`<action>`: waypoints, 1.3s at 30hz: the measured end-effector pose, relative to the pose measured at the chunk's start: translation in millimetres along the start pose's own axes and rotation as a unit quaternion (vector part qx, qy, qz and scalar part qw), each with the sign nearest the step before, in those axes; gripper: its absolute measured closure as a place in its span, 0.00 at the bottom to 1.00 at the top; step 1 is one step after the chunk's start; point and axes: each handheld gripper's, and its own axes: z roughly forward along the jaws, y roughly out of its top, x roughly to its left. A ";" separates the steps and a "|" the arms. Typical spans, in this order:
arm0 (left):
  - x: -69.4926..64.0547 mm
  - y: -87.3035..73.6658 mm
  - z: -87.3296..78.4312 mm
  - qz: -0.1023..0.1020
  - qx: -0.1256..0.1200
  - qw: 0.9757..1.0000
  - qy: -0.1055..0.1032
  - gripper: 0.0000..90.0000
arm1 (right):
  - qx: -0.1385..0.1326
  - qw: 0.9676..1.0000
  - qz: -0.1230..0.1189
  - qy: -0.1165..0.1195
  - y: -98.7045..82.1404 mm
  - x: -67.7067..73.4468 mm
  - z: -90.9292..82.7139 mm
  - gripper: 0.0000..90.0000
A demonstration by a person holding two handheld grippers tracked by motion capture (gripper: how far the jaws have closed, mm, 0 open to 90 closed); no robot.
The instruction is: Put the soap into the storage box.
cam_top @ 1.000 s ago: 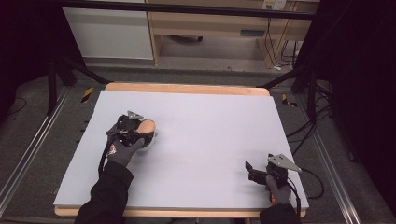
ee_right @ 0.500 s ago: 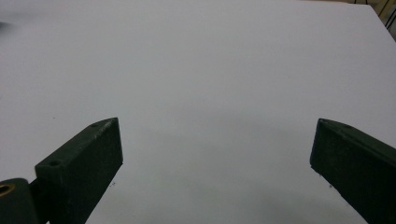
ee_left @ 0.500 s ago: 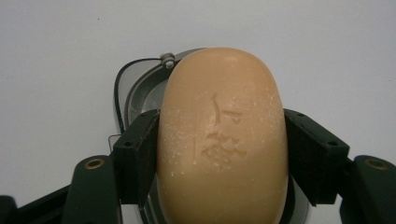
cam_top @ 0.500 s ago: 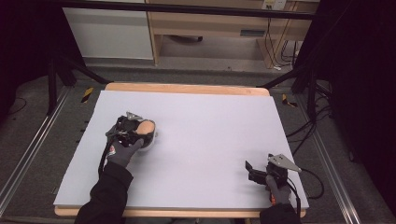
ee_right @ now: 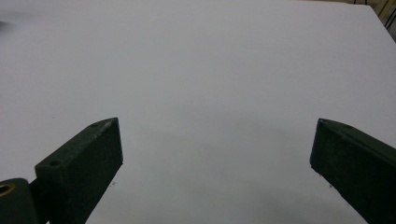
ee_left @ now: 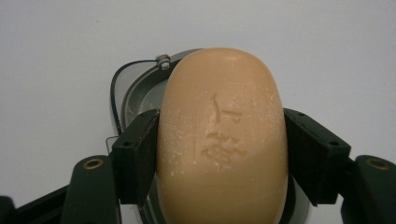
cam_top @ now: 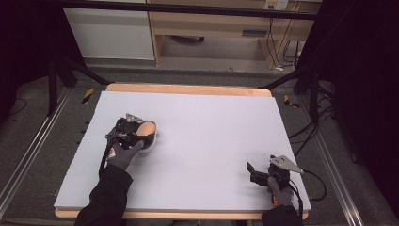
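**Left claw's got the soap, right one's just hanging out**

So the left claw (ee_left: 219, 154) is clenched on a bar of soap (ee_left: 223, 140), both black jaws pressed flat against its long sides. The left gripper view is where you get the good stuff: the soap is tan, rounded, with a stamped mark on top and some whitish flecks, and right under it, poking out ahead of the jaws, is a grey dish (ee_left: 135, 88) with a dark rim and a tiny metal fitting at its far edge. Can't tell if the soap is touching the dish or hovering just above it.

From the high view you lose all that. There the soap (cam_top: 147, 128) is just an orange blob at the front of the left claw (cam_top: 141, 134), the dish barely peeks out beside it, and a gloved hand (cam_top: 123, 155) sits behind.

The right claw (ee_right: 215, 154) is released, jaws spread wide with nothing but bare pale surface (ee_right: 210, 70) ahead of them. In the high view it (cam_top: 256, 172) sits near the surface's near right corner, close to both edges.

Room-wise: lots of open surface (cam_top: 211, 122) between the two claws and beyond the left one. The left claw is fairly near the left edge.

Versus a second ago, pretty much nothing has moved: both claws and the soap are in the same spots.
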 end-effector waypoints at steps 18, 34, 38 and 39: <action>-5.8 -2.0 0.1 0.023 -0.011 1.000 0.004 0.24 | 0.000 1.000 0.000 0.001 0.0 0.0 0.1 0.03; -7.5 -8.9 -26.0 0.027 -0.051 0.998 -0.032 0.20 | 0.000 1.000 -0.001 0.000 0.0 0.0 0.2 0.03; -7.0 -16.8 -33.3 0.026 -0.059 0.997 -0.042 0.19 | 0.002 1.000 0.000 0.000 0.0 -0.2 0.4 0.03; -7.2 -21.1 -37.3 0.030 -0.064 0.996 -0.047 0.19 | 0.001 1.000 0.000 0.000 0.0 -0.2 0.4 0.03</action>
